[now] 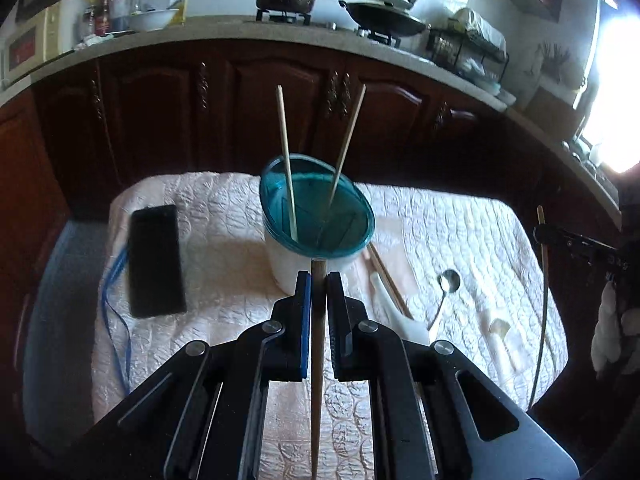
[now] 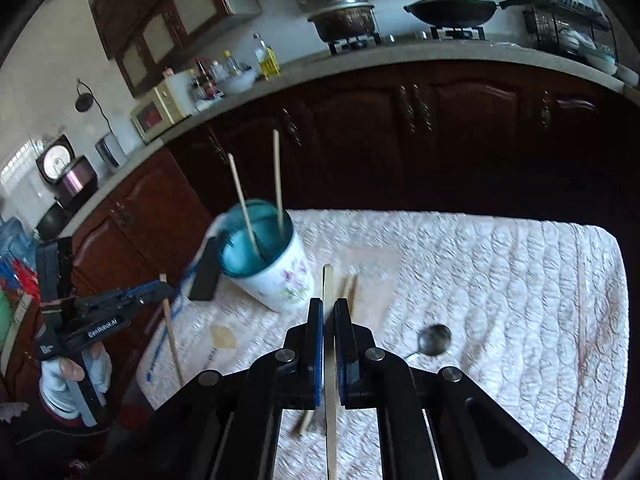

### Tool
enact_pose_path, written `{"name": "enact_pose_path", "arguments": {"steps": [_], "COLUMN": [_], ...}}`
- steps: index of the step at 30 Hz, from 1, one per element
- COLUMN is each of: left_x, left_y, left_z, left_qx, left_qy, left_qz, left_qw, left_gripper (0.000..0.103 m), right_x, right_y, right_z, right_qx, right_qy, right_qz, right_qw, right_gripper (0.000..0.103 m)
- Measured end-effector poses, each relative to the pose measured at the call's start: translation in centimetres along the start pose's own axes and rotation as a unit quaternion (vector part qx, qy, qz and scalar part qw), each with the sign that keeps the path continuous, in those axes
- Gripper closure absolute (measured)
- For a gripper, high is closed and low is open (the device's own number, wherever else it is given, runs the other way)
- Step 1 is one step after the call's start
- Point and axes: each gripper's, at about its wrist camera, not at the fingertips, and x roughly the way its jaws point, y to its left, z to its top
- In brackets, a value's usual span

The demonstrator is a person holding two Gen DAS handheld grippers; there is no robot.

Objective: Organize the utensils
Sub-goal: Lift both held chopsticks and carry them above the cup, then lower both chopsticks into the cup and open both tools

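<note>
Nearest the left wrist camera, the black left gripper (image 1: 319, 280) is clamped shut on a brown wooden chopstick (image 1: 317, 344), which runs straight between the blue-edged pads from the bottom of the view up to just past the fingertips, its tip ending at the near rim of the cup. That white flowered cup with a teal inside (image 1: 316, 208) stands at twelve o'clock from the fingertips on the pale quilted cloth (image 1: 460, 220), and two thin pale chopsticks (image 1: 286, 160) lean apart inside it. At ten o'clock from the gripper a black phone (image 1: 157, 261) lies flat; at two o'clock lie a pair of brown chopsticks (image 1: 390, 282), a white ceramic spoon (image 1: 396, 312) and a metal spoon (image 1: 448, 284). In the right wrist view, the black right gripper (image 2: 328, 306) is likewise closed on a pale flat wooden chopstick (image 2: 329, 376), held upright between the pads with its tip poking out above the fingertips. From there the cup sits at eleven o'clock and the metal spoon at three o'clock, while the left gripper, carried by a white-gloved hand (image 2: 72, 372), shows at nine o'clock.
</note>
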Motion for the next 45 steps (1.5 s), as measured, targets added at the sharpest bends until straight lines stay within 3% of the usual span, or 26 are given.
{"name": "enact_pose_path", "arguments": {"steps": [12, 21, 26, 33, 42, 45], "left_x": [-3.7, -7.2, -8.2, -5.4, 1.7, 3.3], "left_y": [1.4, 1.9, 1.3, 1.0, 1.5, 1.6], "left_z": [2.6, 7.9, 11.6, 14.7, 14.4, 13.7], "left_qx": [-0.021, -0.03, -0.014, -0.007, -0.004, -0.003], "left_qy": [-0.039, -0.091, -0.12, -0.143, -0.104, -0.087], "left_qz": [-0.017, -0.04, -0.03, 0.003, 0.033, 0.038], "left_qw": [0.9989, 0.9946, 0.9922, 0.9897, 0.9941, 0.9955], "left_gripper": [0.097, 0.097, 0.097, 0.097, 0.097, 0.097], "right_x": [-0.4, 1.7, 3.9, 8.8, 15.2, 16.6], "right_y": [2.0, 4.8, 6.8, 7.8, 6.0, 5.7], "right_z": [2.9, 6.8, 10.6, 15.0, 16.8, 16.0], "right_qx": [0.008, 0.004, -0.004, 0.006, 0.025, 0.018], "right_qy": [-0.037, -0.079, -0.116, -0.166, -0.193, -0.176], "right_qz": [0.051, 0.064, 0.058, 0.03, 0.0, -0.004], "right_qw": [0.998, 0.995, 0.992, 0.986, 0.981, 0.984], "right_gripper": [0.098, 0.098, 0.098, 0.098, 0.098, 0.098]}}
